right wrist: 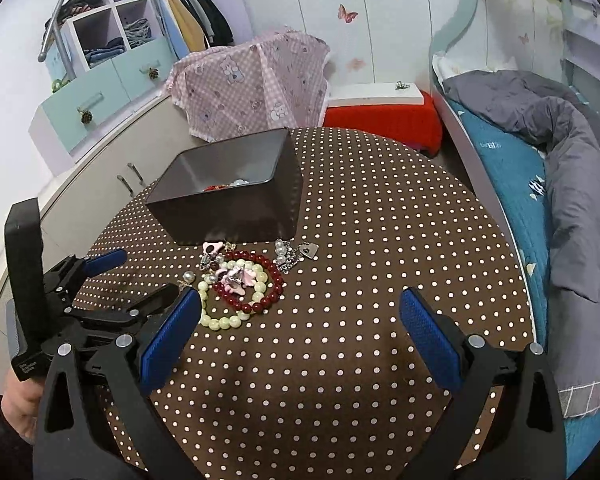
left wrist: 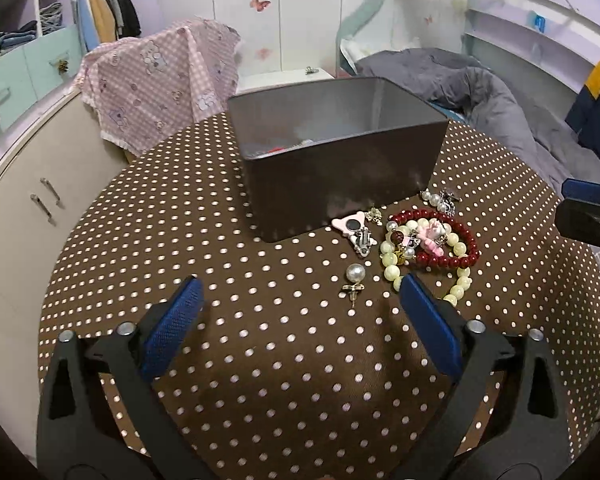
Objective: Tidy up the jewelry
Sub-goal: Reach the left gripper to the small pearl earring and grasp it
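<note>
Both tongs stand apart with nothing between them: left tongs [left wrist: 300, 292] over the polka-dot tabletop [left wrist: 260, 360] near a pearl earring [left wrist: 355, 276], right tongs [right wrist: 300, 308] nearby. The jewelry pile [right wrist: 244, 280] with red bead bracelet [left wrist: 456, 236] lies just in front of the dark box [left wrist: 332, 160]

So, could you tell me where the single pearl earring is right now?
In the left wrist view the pearl earring lies alone on the dotted tablecloth, just left of the pale bead bracelet.

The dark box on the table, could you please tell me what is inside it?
Inside the dark box, something red and something pale show above its near wall; the rest of the bottom is hidden.
</note>
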`<state>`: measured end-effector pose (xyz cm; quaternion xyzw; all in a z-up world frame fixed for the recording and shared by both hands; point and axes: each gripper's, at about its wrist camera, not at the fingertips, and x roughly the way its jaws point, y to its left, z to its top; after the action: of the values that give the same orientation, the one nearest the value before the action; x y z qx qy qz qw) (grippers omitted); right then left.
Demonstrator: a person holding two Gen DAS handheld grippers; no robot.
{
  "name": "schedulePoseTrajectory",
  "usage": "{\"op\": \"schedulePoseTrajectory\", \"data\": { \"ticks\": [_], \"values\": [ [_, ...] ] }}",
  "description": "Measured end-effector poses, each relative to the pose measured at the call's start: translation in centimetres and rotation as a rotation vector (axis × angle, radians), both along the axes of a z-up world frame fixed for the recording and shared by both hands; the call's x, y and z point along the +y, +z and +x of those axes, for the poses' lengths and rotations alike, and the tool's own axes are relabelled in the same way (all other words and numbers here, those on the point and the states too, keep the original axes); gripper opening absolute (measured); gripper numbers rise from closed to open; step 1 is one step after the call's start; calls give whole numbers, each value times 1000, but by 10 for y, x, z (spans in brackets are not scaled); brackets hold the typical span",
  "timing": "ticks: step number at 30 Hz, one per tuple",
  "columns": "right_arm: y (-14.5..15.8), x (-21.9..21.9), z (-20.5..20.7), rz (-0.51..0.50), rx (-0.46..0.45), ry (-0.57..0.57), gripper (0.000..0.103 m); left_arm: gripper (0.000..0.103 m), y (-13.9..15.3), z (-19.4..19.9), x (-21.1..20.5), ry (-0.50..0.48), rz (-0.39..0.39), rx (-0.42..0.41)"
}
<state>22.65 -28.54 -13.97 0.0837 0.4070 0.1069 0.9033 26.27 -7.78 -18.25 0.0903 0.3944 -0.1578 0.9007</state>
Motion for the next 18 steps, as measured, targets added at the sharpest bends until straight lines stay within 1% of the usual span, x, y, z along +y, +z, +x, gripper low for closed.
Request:
{"op": "schedulePoseTrajectory", "data": {
  "ticks": [1, 2, 3, 4, 6, 7, 10, 13, 15, 16, 17, 18],
  "values": [
    [-1, 0, 1, -2, 2, -1, 95, 83, -2, 3, -2, -8, -1, 15],
    [-2, -1, 2, -5, 5, -3, 95, 71, -4, 5, -3, -16, -7, 32],
    [-4, -2, 4, -7, 10, -5, 95, 55, -5, 7, -3, -25, -12, 45],
    [-5, -2, 6, -9, 14, -7, 95, 45, -7, 9, -4, -37, -16, 59],
    [-8, -3, 11, -14, 20, -13, 95, 21, -7, 9, -7, -67, -27, 61],
    [-10, -3, 14, -13, 25, -15, 95, 13, -6, 8, -8, -89, -35, 66],
    [-16, -1, 25, -38, 40, -12, 95, 12, -5, 6, -9, -113, -63, 71],
    [-22, 7, 38, -82, 49, 6, 95, 12, -3, 4, -4, -99, -80, 67],
    [-27, 12, 49, -99, 56, 28, 92, 12, -2, 1, 7, -82, -86, 62],
    [-29, 15, 53, -96, 59, 35, 84, 12, -1, 0, 11, -73, -91, 60],
    [-31, 17, 57, -92, 61, 44, 80, 12, 1, -1, 16, -62, -99, 58],
    [-33, 20, 63, -94, 67, 58, 72, 12, 1, 0, 19, -56, -104, 57]
  ]
}}
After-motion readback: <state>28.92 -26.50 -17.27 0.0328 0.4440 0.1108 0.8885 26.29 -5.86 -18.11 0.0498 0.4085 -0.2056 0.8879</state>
